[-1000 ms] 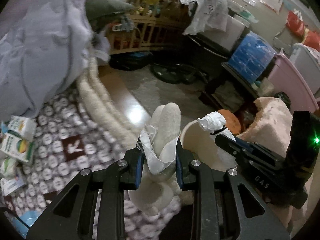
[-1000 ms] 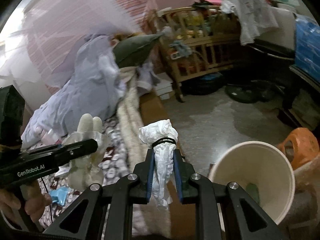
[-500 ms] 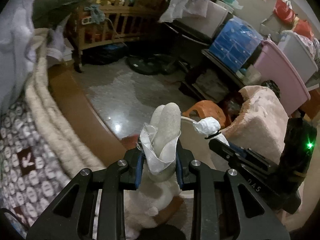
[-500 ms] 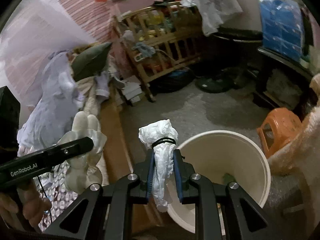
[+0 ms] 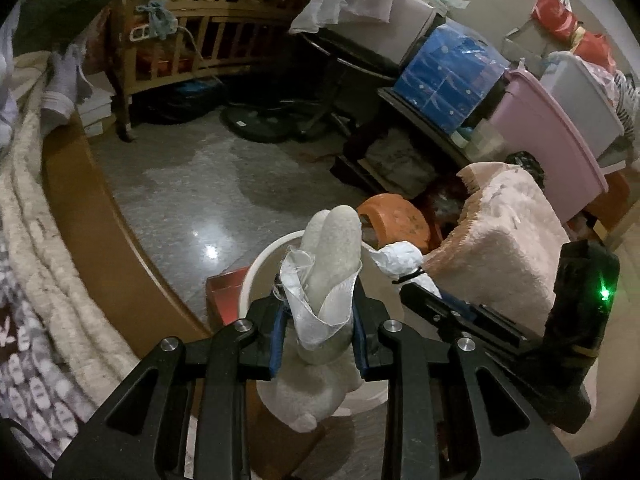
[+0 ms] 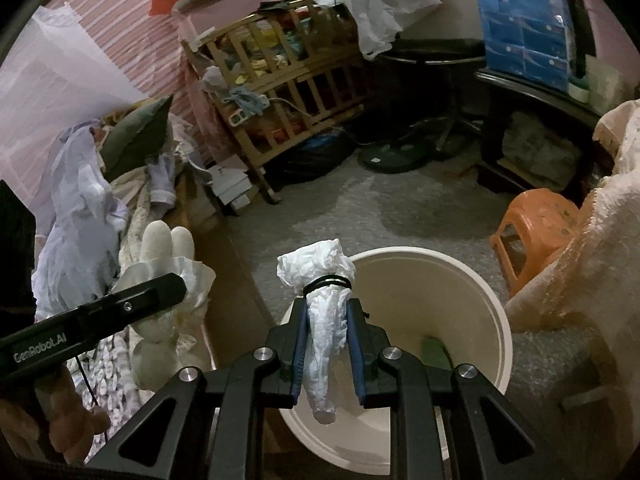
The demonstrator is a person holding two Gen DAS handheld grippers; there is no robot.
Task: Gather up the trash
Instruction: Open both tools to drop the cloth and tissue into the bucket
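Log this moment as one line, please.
left gripper: shut on plush toy | right gripper: shut on tied white bag, over cream bin | nothing released

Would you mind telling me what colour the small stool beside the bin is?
The stool is orange, clearest in the right wrist view, just beyond the cream bin.

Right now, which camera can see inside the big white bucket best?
The right wrist view. It looks down into the white bucket, showing its whole round rim, inner wall and something green at the bottom. In the left wrist view only an arc of the bucket's rim shows, mostly hidden behind the left gripper and its plush toy.
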